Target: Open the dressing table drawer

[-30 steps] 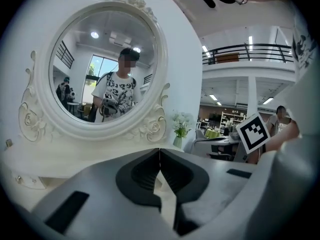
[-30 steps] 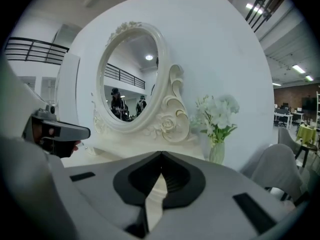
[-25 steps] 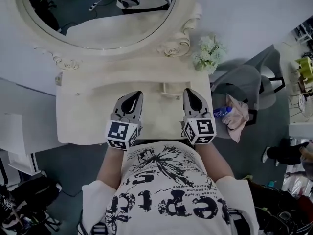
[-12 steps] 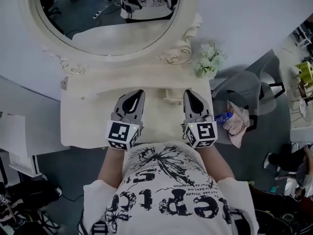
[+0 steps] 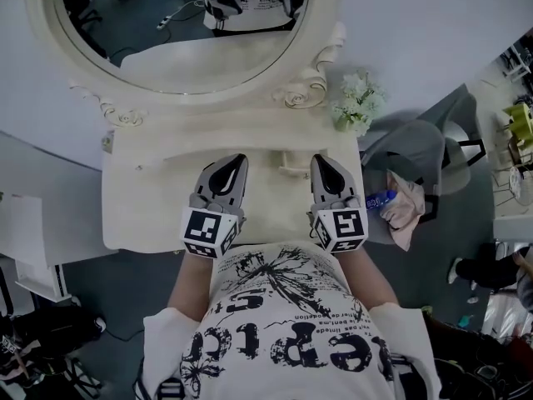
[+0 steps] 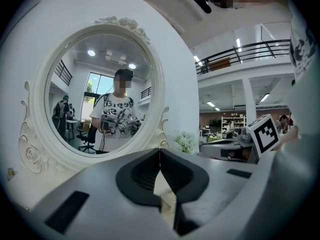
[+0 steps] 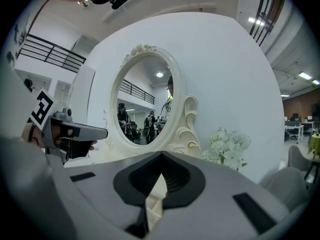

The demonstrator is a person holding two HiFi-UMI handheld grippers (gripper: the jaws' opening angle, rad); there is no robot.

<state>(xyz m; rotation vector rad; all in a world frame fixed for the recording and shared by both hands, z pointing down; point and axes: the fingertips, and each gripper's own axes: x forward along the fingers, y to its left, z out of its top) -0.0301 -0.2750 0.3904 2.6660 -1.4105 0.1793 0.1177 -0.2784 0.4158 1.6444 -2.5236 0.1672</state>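
Note:
The cream dressing table [image 5: 141, 202] stands against the wall under its oval mirror [image 5: 179, 36]. Its drawer front is hidden below the tabletop's near edge and the person's body. My left gripper [image 5: 240, 158] hovers over the middle of the tabletop, jaws shut with nothing between them. My right gripper [image 5: 318, 158] hovers beside it to the right, also shut and empty. Both point toward the mirror. In the left gripper view the left gripper [image 6: 160, 151] faces the mirror [image 6: 100, 94]. In the right gripper view the right gripper [image 7: 161, 156] faces the mirror's carved frame [image 7: 185, 124].
A small cream fitting [image 5: 290, 169] sits on the tabletop between the grippers. White flowers [image 5: 356, 102] stand at the table's back right corner. A grey chair [image 5: 416, 152] with a pink cloth [image 5: 406, 202] and a bottle [image 5: 379, 198] is close on the right. White boards [image 5: 25, 240] lean at the left.
Both grippers have lifted slightly above the tabletop and stayed shut. The head view has shifted, so more of the mirror and its reflection shows.

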